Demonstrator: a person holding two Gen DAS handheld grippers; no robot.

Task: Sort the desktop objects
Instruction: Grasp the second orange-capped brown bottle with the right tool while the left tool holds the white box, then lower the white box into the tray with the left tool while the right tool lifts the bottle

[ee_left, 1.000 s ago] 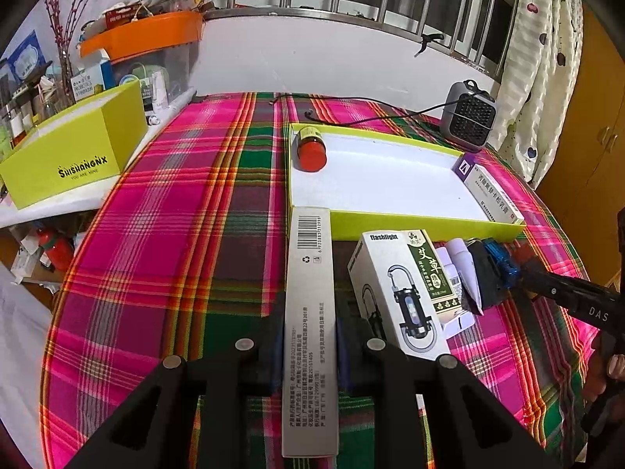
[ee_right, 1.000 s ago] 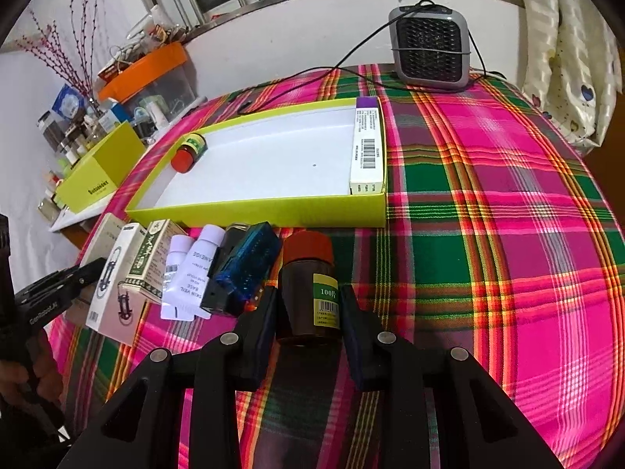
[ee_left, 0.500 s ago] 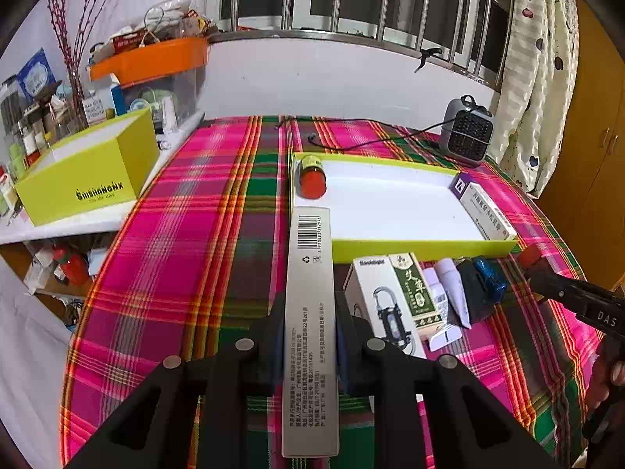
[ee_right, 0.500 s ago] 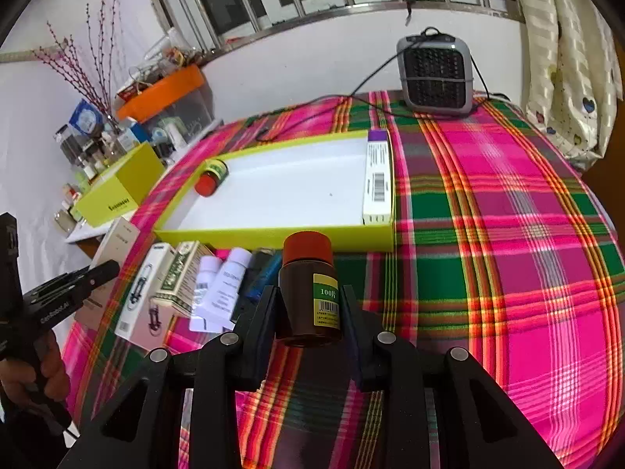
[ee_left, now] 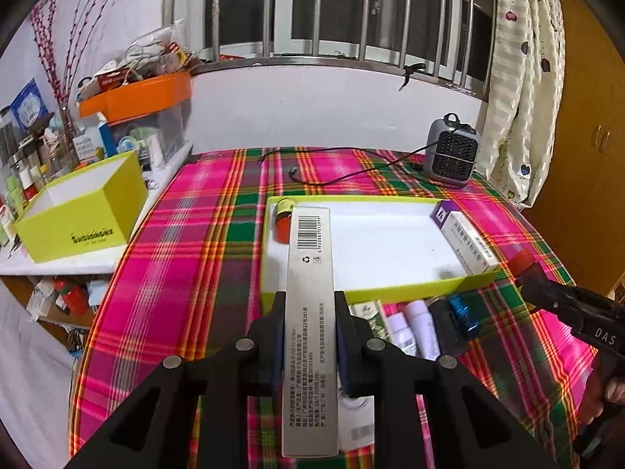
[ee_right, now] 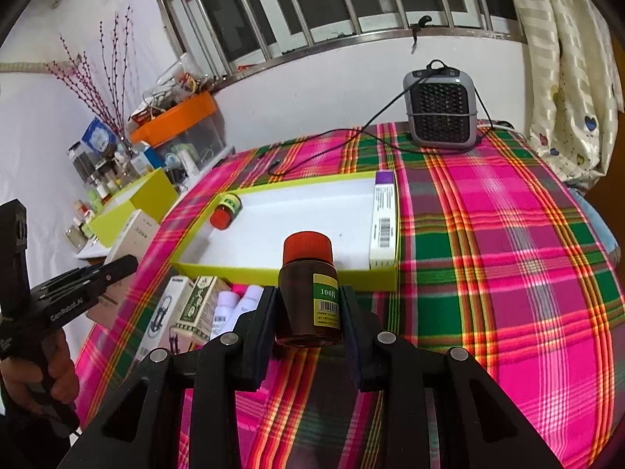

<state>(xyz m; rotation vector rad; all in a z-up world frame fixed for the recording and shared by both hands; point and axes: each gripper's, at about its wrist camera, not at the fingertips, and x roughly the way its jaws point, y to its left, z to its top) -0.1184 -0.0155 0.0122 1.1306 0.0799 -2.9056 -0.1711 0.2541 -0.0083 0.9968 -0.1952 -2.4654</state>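
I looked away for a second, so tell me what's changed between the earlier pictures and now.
Both grippers rose and moved toward the shallow yellow-green tray. The left gripper carried its long grey cardboard box up until the far end overlaps the tray. The right gripper lifted the brown glass bottle with the red cap the same way. Both grips, the tray's contents and the items left on the plaid tablecloth are unchanged.

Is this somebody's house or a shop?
Probably a room in a home: a plaid tablecloth on the table, a small heater by the barred window, and cluttered shelves of household bottles.
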